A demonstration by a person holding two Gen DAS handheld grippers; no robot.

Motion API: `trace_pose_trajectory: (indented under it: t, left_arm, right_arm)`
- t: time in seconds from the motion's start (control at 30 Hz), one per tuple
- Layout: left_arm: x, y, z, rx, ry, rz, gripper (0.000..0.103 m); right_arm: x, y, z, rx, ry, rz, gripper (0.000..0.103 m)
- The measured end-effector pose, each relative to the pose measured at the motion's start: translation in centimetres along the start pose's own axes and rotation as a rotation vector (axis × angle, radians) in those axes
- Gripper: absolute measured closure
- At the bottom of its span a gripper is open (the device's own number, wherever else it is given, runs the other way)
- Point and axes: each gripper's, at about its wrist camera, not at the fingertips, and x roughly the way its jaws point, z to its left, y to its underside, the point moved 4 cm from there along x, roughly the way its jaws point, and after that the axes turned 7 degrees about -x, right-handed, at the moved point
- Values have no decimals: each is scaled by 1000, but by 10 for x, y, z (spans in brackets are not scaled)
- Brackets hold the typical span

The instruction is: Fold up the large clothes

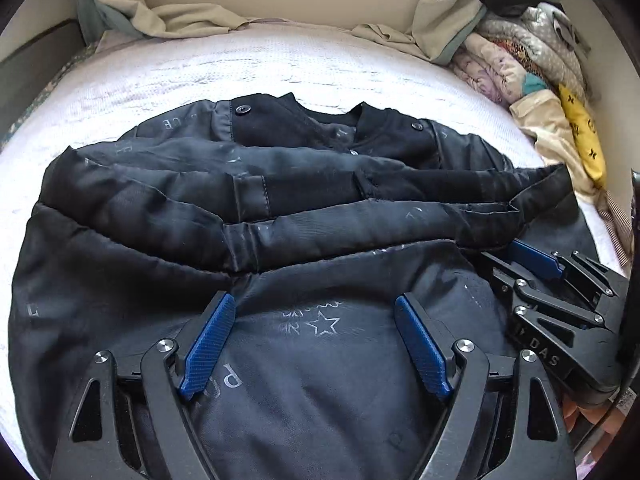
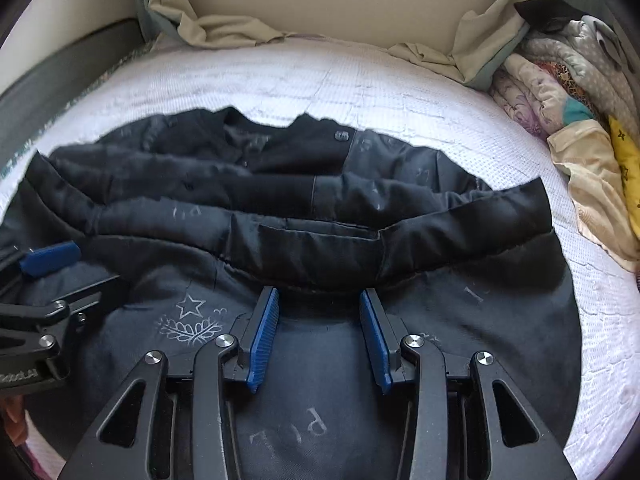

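Black jacket (image 1: 280, 200) lying half-folded on bed (image 1: 240, 64). Soft, slippery, light padding; best taken at near hem corners. Left hand-held gripper (image 1: 316, 340) spread wide, empty. Right hand-held gripper (image 2: 320, 336) part-open, pinching nothing.

Dark jacket (image 1: 312, 200) of faintly glossy smooth cloth lies on matt textured white bedcover (image 1: 240, 68).

Hidden and cut off
The jacket (image 1: 280, 200) hem runs off the bottom edge; its faint printed lettering stays unreadable.
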Motion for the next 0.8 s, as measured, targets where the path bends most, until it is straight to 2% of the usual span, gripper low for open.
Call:
trace_pose_trajectory:
  t: [0.47,0.67,0.73,0.8]
  left_arm:
    - [8,0,0,3,-10,-7,17]
    - [9,-2,1,-6,1,-2,17]
    - [9,-3,1,-8,2,-1,17]
    - [9,-3,1,-11,3,1,17]
  right_arm:
    - [17,4,2,-6,-9,5,64]
    - [-5,-8,-20,104,-162,33,60]
    - [-21,-15,-32,145,-186,-7,61]
    - [-36,-21,-46,169,-160,-57,61]
